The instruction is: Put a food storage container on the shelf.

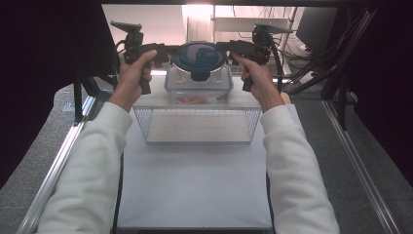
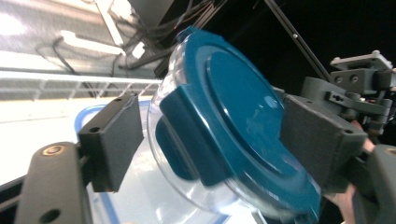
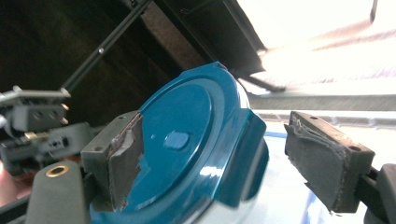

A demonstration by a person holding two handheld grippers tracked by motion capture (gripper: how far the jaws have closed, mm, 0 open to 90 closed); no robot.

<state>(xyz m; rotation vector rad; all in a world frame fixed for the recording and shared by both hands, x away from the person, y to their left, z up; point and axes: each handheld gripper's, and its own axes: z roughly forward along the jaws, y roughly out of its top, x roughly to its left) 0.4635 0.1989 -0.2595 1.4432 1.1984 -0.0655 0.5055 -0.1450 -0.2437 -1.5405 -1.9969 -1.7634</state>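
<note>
A round clear container with a dark blue clip lid stands on top of a rectangular clear box that holds something orange-red. My left gripper comes at the round container from its left and my right gripper from its right. In the left gripper view the blue lid lies between the jaws of the left gripper, with a gap at the left pad. In the right gripper view the lid lies between the jaws of the right gripper, whose right pad stands off it. Both grippers are open.
A white wire basket sits just in front of the rectangular box on the white table board. Metal rails run along both sides of the board. Black frame bars and cables crowd the back right.
</note>
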